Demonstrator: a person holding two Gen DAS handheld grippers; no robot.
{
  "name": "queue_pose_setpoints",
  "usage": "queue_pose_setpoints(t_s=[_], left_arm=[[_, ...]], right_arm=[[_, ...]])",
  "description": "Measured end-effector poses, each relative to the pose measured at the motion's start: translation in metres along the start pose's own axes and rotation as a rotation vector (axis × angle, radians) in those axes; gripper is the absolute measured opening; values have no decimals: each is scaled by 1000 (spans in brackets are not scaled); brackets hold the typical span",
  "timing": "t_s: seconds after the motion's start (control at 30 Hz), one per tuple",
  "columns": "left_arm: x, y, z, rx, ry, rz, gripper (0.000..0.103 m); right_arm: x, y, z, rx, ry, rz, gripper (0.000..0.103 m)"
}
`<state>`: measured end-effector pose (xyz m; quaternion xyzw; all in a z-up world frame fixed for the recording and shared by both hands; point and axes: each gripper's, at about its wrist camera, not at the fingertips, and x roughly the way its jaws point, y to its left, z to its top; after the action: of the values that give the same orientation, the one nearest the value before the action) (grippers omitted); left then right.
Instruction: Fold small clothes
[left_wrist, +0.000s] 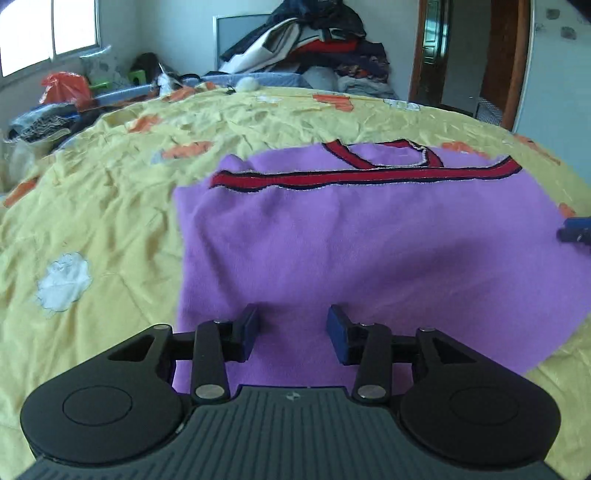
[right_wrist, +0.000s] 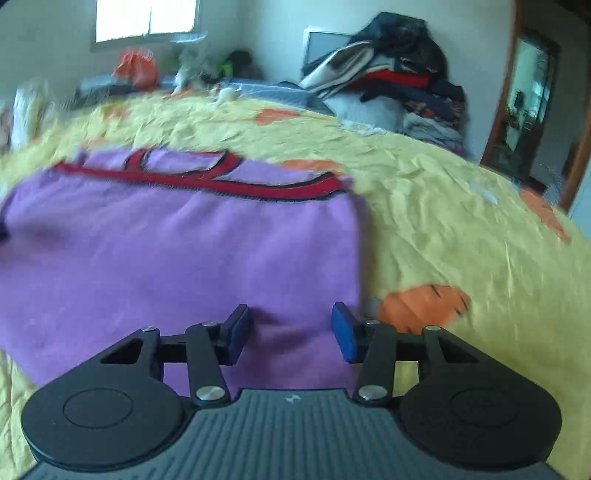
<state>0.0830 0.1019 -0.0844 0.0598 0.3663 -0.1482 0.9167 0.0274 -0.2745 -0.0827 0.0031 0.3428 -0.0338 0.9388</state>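
A small purple garment (left_wrist: 369, 240) with red and black trim (left_wrist: 332, 179) lies folded flat on the yellow bedspread (left_wrist: 110, 221). My left gripper (left_wrist: 292, 332) hovers over its near left part, jaws open, nothing between the blue pads. At the right edge of the left wrist view a blue fingertip of the other gripper (left_wrist: 574, 230) shows. In the right wrist view the same garment (right_wrist: 177, 258) fills the left half, its trim (right_wrist: 207, 181) along the far edge. My right gripper (right_wrist: 291, 330) stands open over the garment's near right corner, holding nothing.
A tall pile of clothes (left_wrist: 314, 44) sits beyond the bed's far side, next to a doorway (left_wrist: 461, 59). An orange bag (left_wrist: 64, 86) and clutter lie at the far left under a window (left_wrist: 48, 29). Yellow bedspread (right_wrist: 461, 221) stretches to the garment's right.
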Motion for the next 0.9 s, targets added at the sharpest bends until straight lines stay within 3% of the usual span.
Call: queue_pose_setpoints(t_s=[0.03, 0.1, 0.17, 0.3, 0.33, 0.37, 0.4, 0.47, 0.57, 0.67, 0.73, 0.9], left_arm=[[-4, 5, 2, -47, 11, -5, 46], [-11, 12, 7, -90, -6, -9, 61], [-12, 11, 14, -100, -10, -10, 70], [0, 1, 9, -71, 43, -1, 70], [2, 0, 3, -54, 40, 4, 71], [0, -1, -2, -32, 24, 16, 72], [-3, -1, -5, -29, 22, 23, 73], [-10, 0, -8, -45, 33, 18, 77], [-18, -8, -16, -28, 49, 11, 83], [-22, -14, -28, -8, 37, 36, 85], [-26, -9, -32, -42, 47, 39, 86], [-41, -7, -37, -59, 70, 31, 84]], right_arm=[[-6, 0, 6, 13, -12, -2, 47], [-14, 2, 21, 63, -59, 49, 48], [-3, 19, 35, 25, -53, 43, 48], [43, 32, 38, -25, 33, 22, 48], [43, 32, 36, -38, 2, 7, 55], [43, 30, 36, -22, 14, -24, 72], [41, 25, 36, 15, 27, -34, 74], [28, 26, 35, 55, 42, -51, 74], [-4, 47, 14, 42, 9, 29, 74], [-15, 64, -16, 7, 60, 10, 75], [-25, 61, -35, 9, 24, -16, 86], [-41, 57, -27, 40, 54, -17, 88]])
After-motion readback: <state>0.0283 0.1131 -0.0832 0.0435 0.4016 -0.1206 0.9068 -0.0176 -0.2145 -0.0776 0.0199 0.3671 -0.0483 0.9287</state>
